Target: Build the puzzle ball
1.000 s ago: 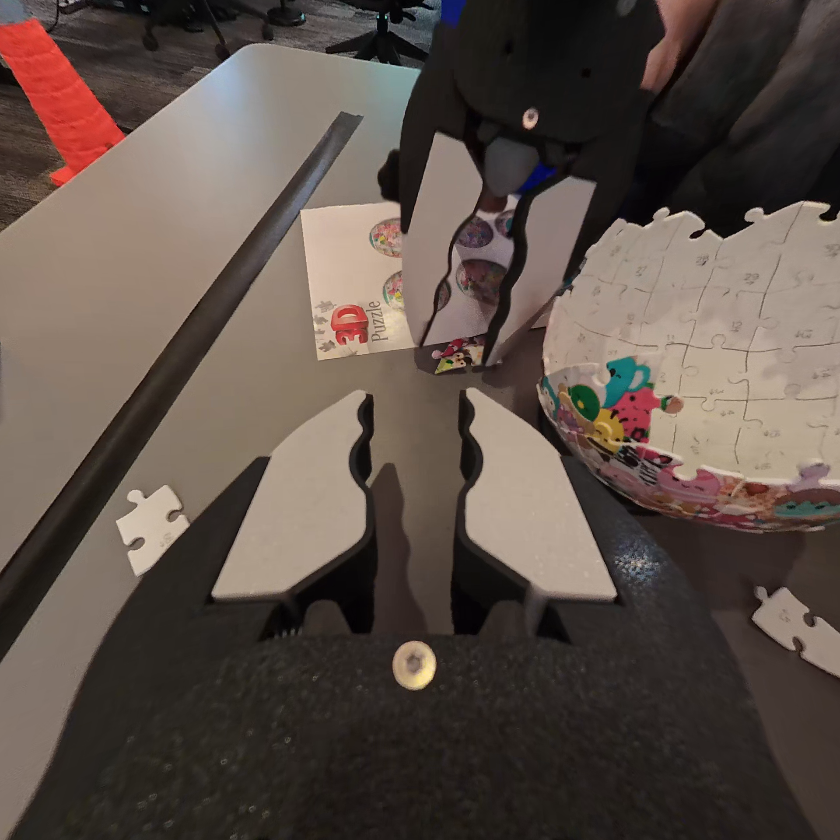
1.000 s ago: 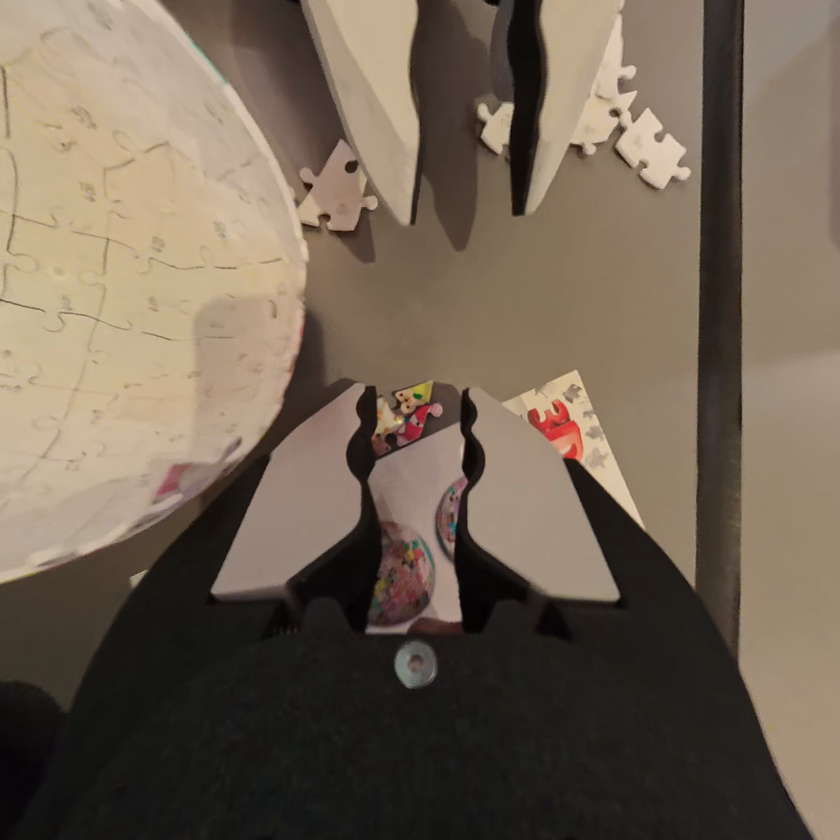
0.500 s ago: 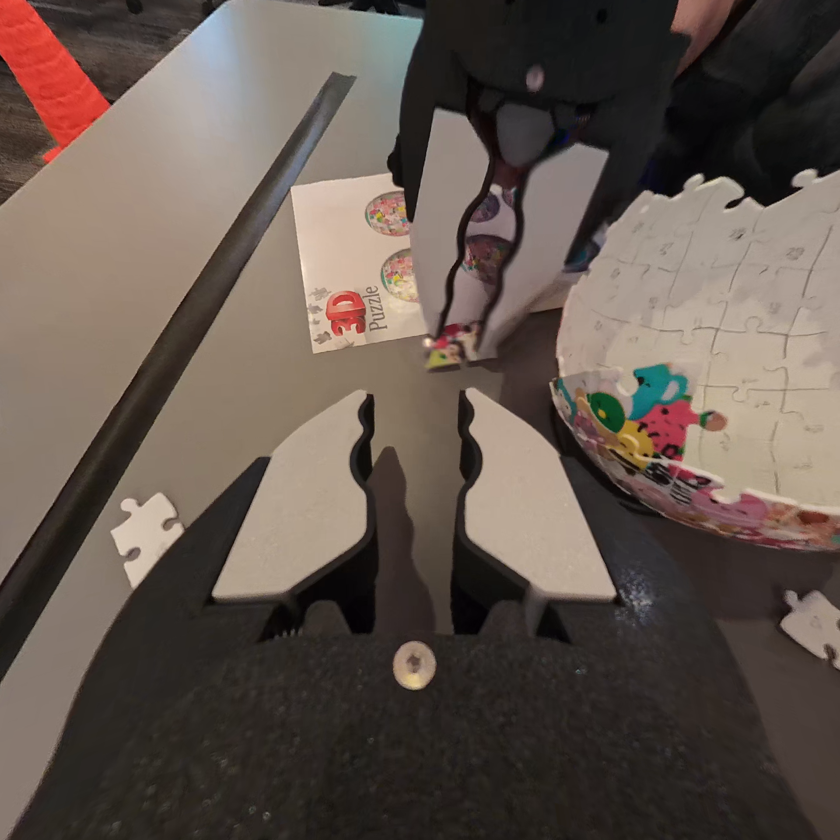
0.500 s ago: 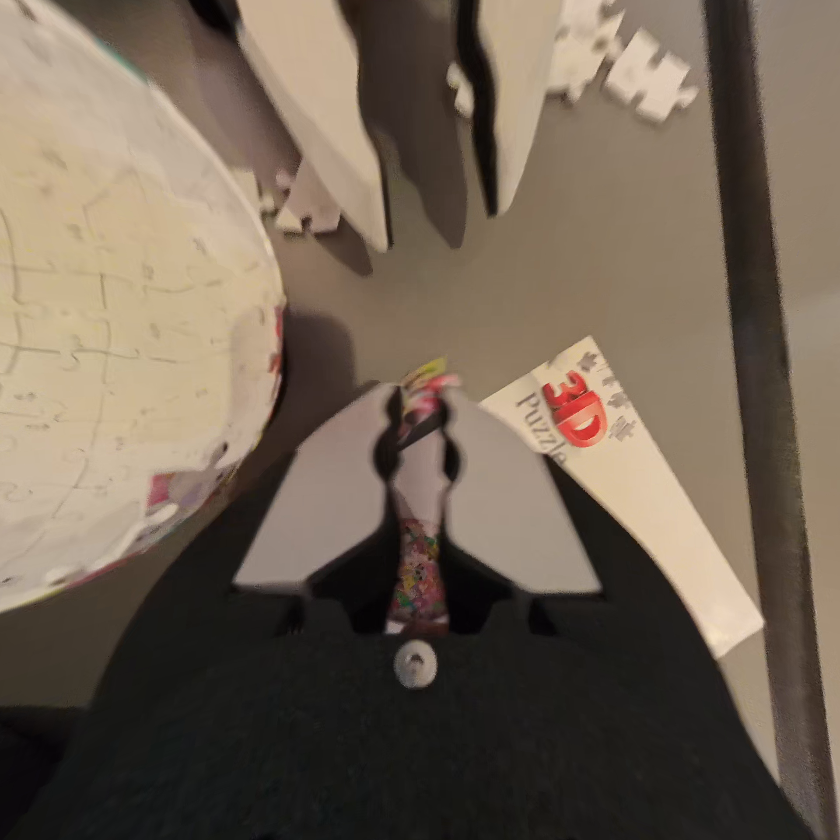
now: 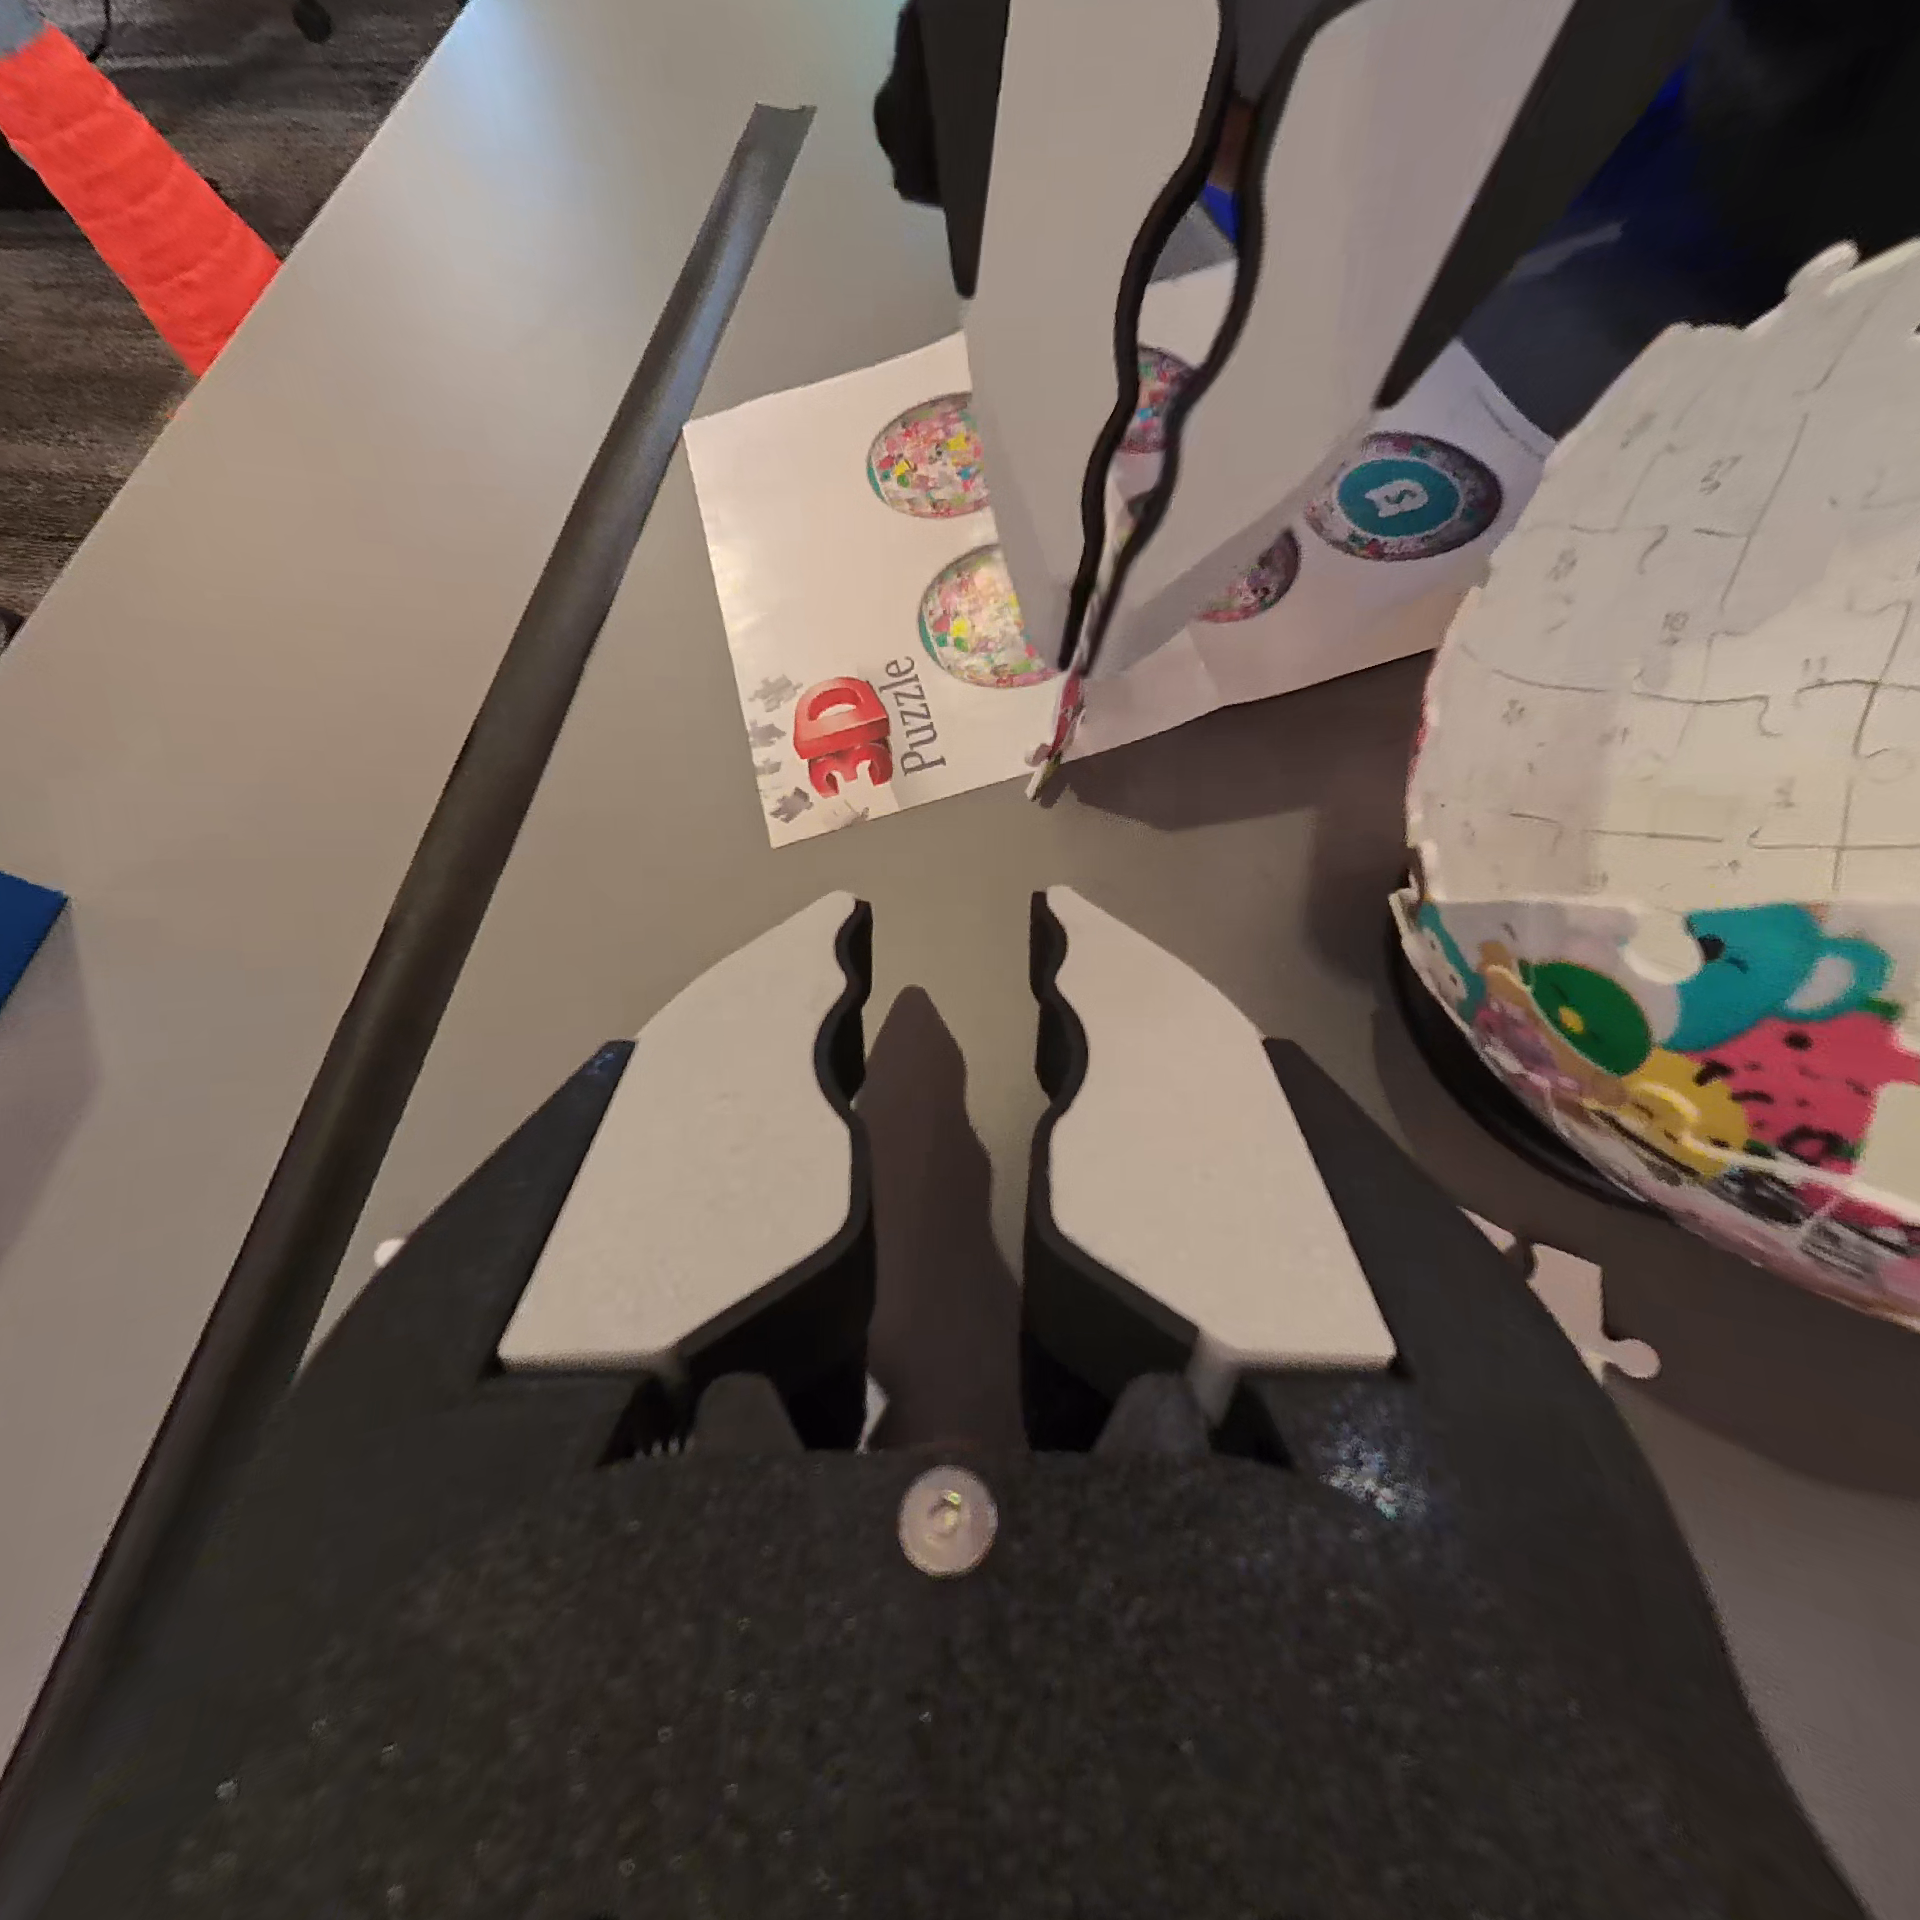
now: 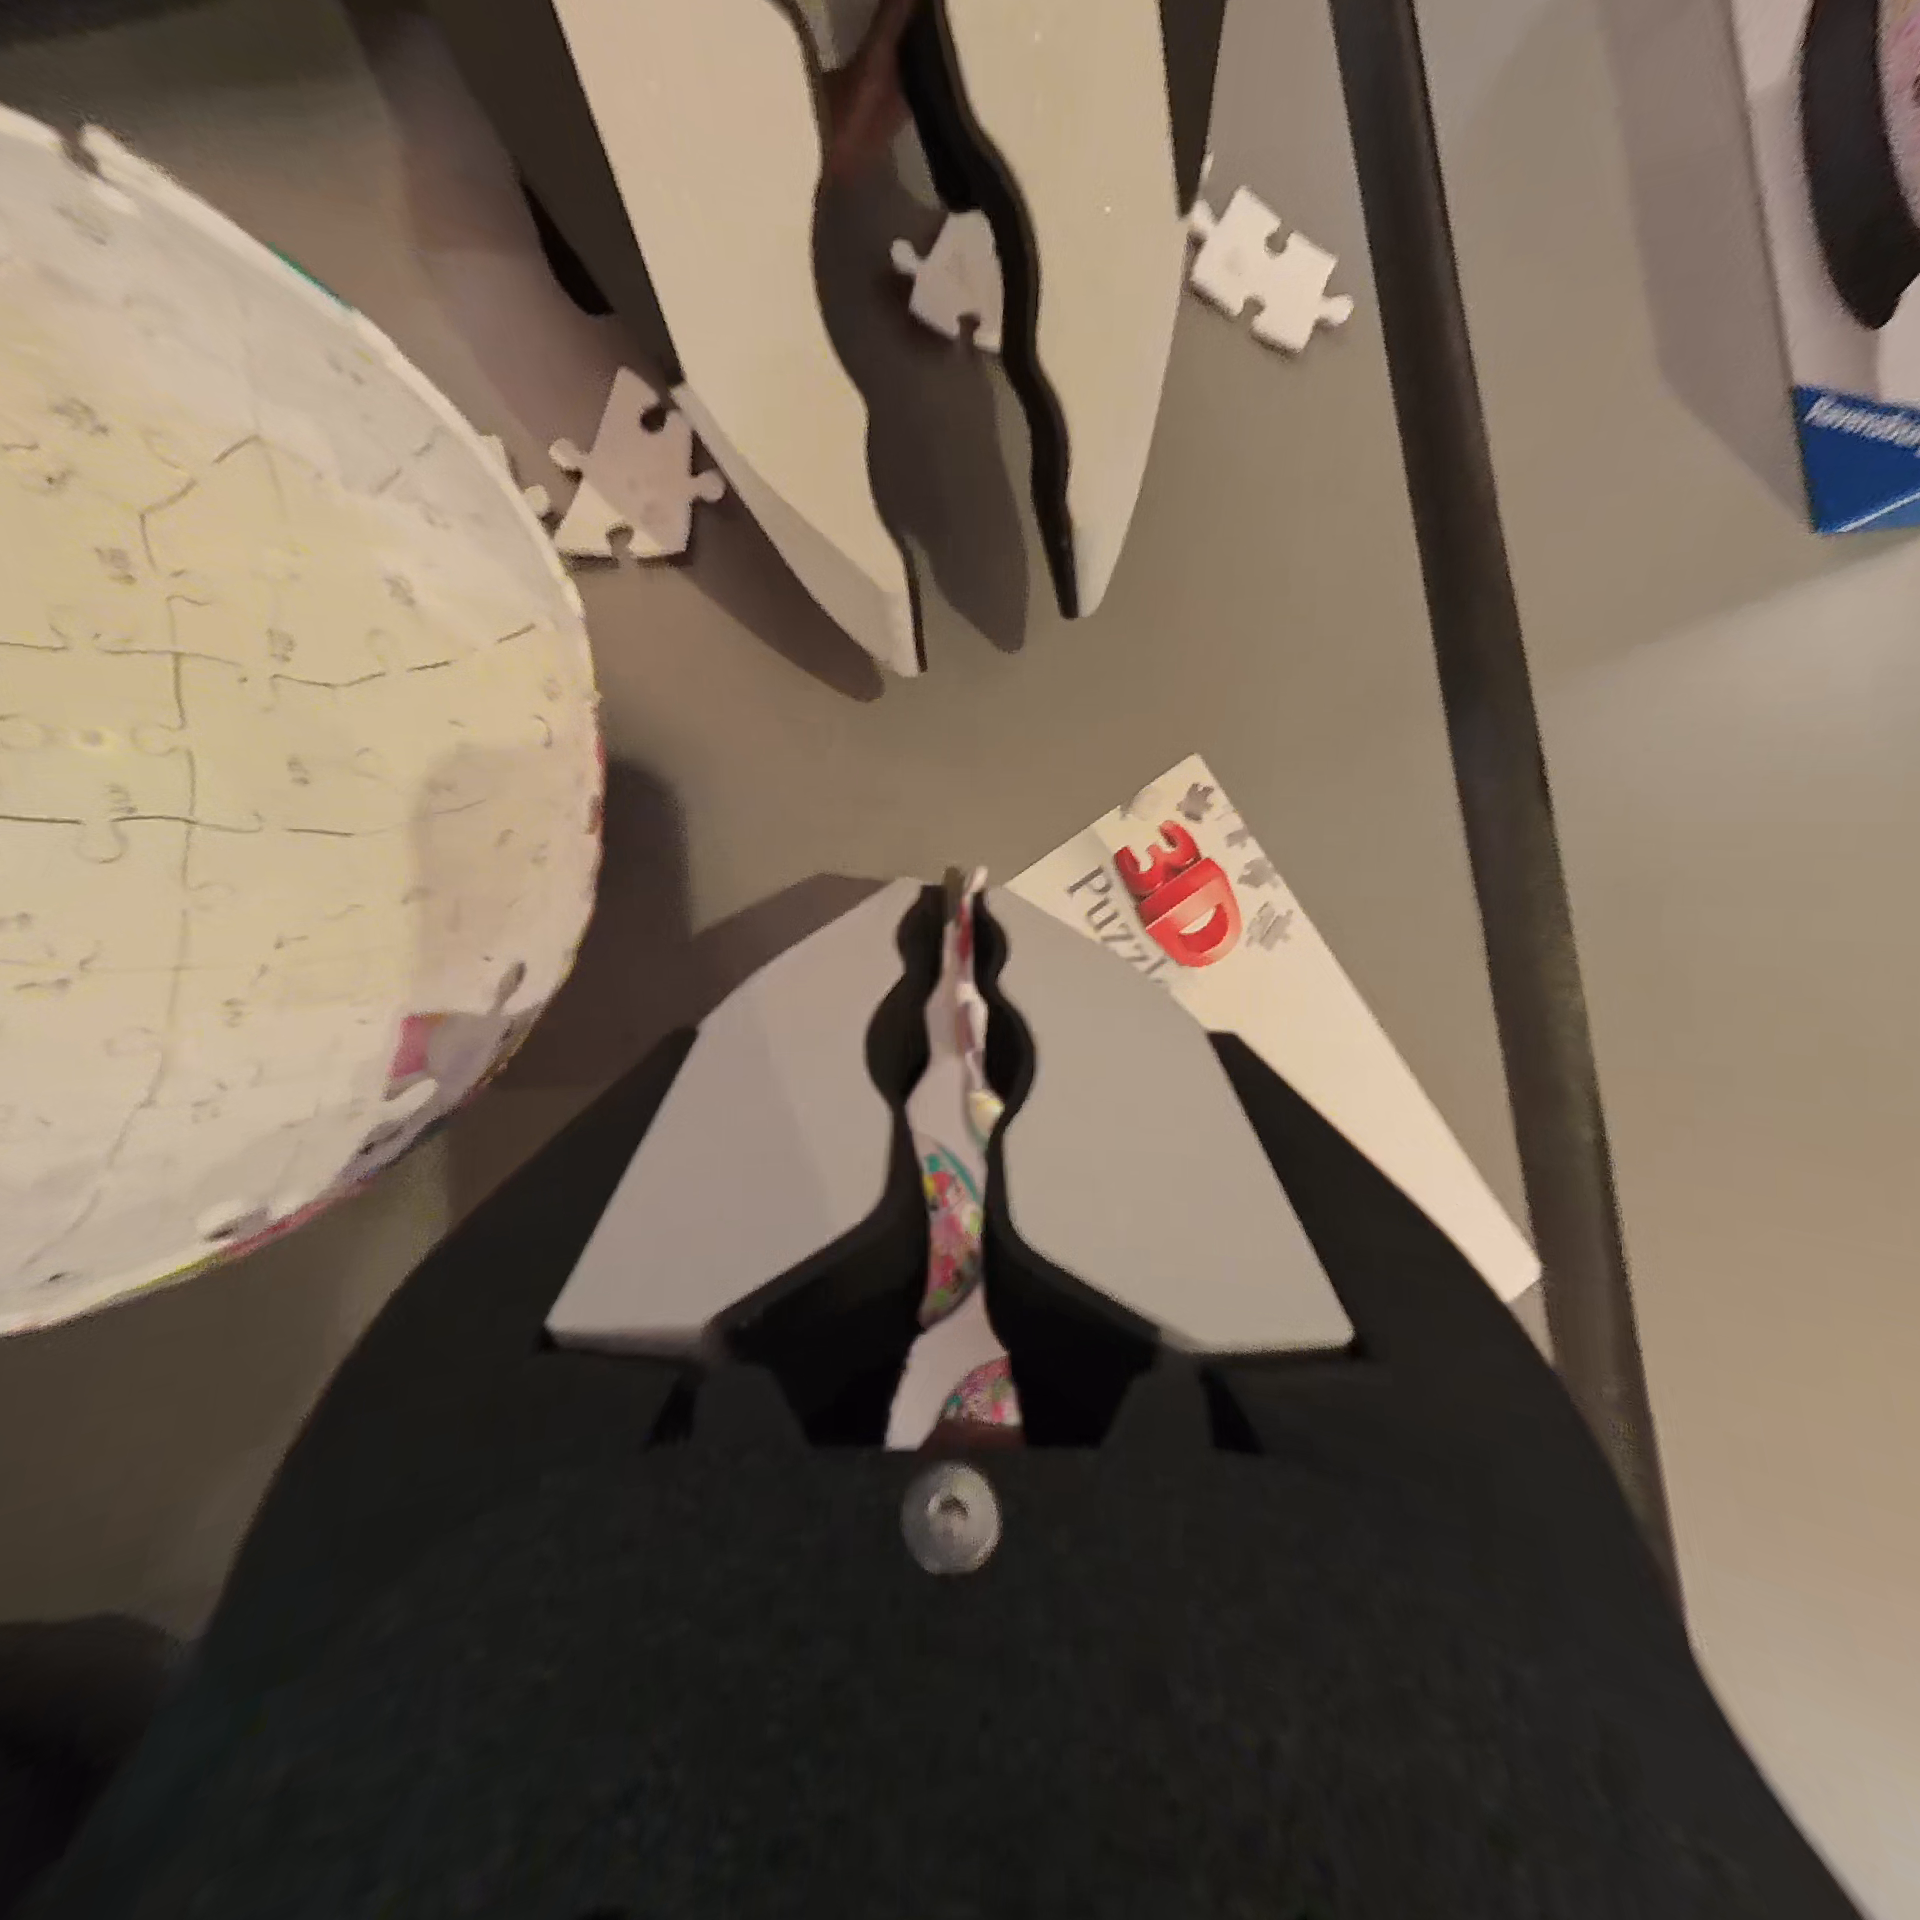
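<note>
A second ago the right gripper [image 6: 961,914] stood parted over a colourful puzzle piece [image 5: 1062,727] lying flat on the table [image 5: 312,623]; now its fingers are clamped on that piece, held edge-on and lifted off the table just beside the instruction sheet [image 5: 862,582]. The piece's picture is too thin and blurred to make out, and the half-built puzzle ball [image 5: 1704,831], beside the sheet, is cut off by the frame. The left gripper [image 5: 948,914] hovers with fingers apart and empty, facing the held piece from nearby, the sheet just beyond.
</note>
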### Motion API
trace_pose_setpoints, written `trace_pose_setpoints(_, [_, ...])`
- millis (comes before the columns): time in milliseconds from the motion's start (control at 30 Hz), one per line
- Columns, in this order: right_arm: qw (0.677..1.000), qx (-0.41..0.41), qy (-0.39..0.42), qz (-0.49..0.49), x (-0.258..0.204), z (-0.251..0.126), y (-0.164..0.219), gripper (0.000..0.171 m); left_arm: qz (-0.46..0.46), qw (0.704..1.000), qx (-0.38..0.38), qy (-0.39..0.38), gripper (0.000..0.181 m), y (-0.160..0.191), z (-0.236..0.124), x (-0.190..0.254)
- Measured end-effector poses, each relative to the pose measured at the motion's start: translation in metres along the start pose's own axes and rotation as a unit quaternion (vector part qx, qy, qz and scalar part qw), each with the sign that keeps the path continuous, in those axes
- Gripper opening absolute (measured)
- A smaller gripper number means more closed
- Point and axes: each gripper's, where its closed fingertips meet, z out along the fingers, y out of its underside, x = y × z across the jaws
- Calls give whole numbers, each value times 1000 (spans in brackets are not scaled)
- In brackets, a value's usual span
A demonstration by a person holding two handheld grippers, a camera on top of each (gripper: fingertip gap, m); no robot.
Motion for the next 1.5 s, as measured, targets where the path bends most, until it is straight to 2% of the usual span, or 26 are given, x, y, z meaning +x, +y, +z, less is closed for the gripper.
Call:
trace_pose_setpoints(67, [1000,-9,3,2,-2,-1,1,19,3,1000,-6,4,29,1,2,1])
trace_pose_setpoints(167, [999,-46,15,-1,2,9,12,25,9,1000,-2,0,28,0,1,1])
trace_pose_setpoints(200, [998,-65,15,2,4,14,19,24,12,1000,-3,-1,28,0,1,2])
trace_pose_setpoints(233, [997,-80,9,1,2,17,24,4,14,1000,-3,-3,28,0,1,2])
trace_pose_setpoints(333, [997,-48,44,-35,9,5,7,2,9,999,30,-4,23,-9,-5,2])
trace_pose_setpoints(400, [987,22,105,-123,16,-16,-28,2,-53,992,106,44,22,-30,-17,8])
trace_pose_setpoints(467, [948,90,184,-243,14,-36,-61,2,-165,953,191,167,22,-55,-37,18])
trace_pose_setpoints(533, [916,82,234,-314,13,-43,-70,2,-258,891,239,287,22,-71,-57,21])
trace_pose_setpoints(567, [911,68,241,-327,12,-43,-71,2,-283,866,252,325,23,-74,-64,21])
trace_pose_setpoints(600, [906,66,246,-337,9,-44,-74,2,-294,854,256,344,23,-74,-67,21])
trace_pose_setpoints(733, [892,67,251,-370,-4,-45,-88,2,-288,855,236,362,24,-72,-66,33])
trace_pose_setpoints(933, [861,32,278,-424,-10,-45,-93,2,-325,819,253,399,20,-73,-72,33])
trace_pose_setpoints(1000, [856,23,286,-429,-9,-45,-92,3,-328,822,251,392,14,-72,-72,32])
trace_pose_setpoints(1033, [856,33,288,-428,-10,-47,-94,3,-328,820,254,394,13,-72,-73,33])
trace_pose_setpoints(1067, [860,48,286,-419,-11,-49,-96,11,-328,820,257,392,8,-73,-75,32])
trace_pose_setpoints(1100, [869,60,280,-405,-11,-51,-96,15,-326,827,259,377,2,-72,-74,29])
trace_pose_setpoints(1200, [898,118,250,-342,-15,-66,-102,18,-307,850,267,333,2,-71,-75,21])
trace_pose_setpoints(1367, [950,211,176,-149,-3,-86,-109,25,-281,884,279,249,2,-68,-75,9])
trace_pose_setpoints(1433, [968,212,128,-44,3,-82,-106,26,-281,887,291,222,2,-68,-77,3])
trace_pose_setpoints(1500, [968,230,89,50,10,-79,-105,19,-283,883,308,211,2,-69,-81,-1])
